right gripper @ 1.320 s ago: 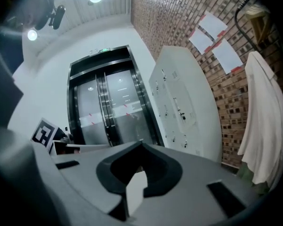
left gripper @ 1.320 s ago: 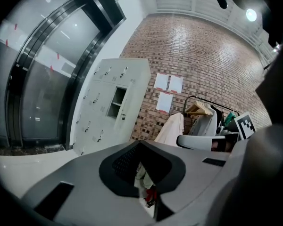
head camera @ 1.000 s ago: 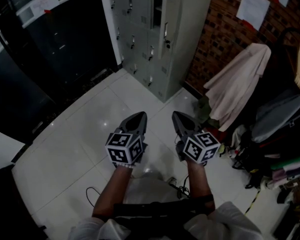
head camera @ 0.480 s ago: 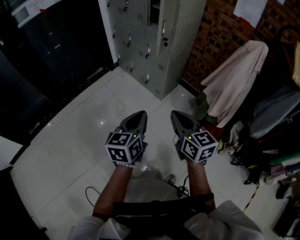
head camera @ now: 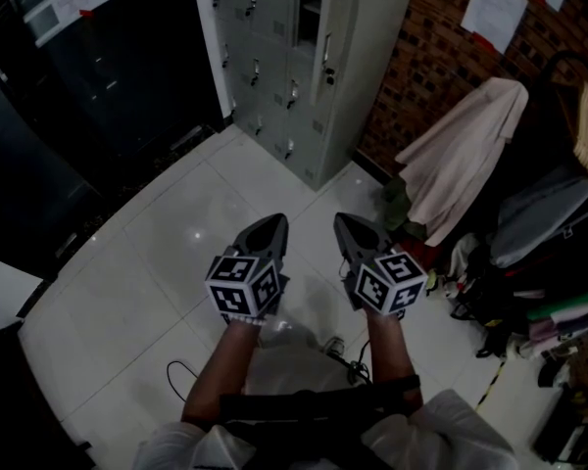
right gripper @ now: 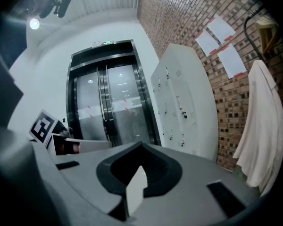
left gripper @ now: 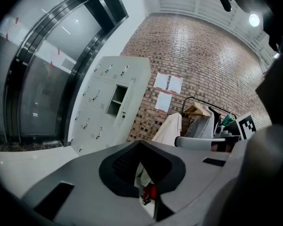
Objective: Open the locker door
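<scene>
One locker door [head camera: 338, 18], long axis vert, swung outward

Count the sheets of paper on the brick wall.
3: first sheet and second sheet side by side right of the locker, third sheet just below them. None looks hidden.

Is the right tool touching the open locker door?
Apart. The head view shows the right tool held over the floor, with a wide stretch of white tiles between it and the open locker door.
</scene>
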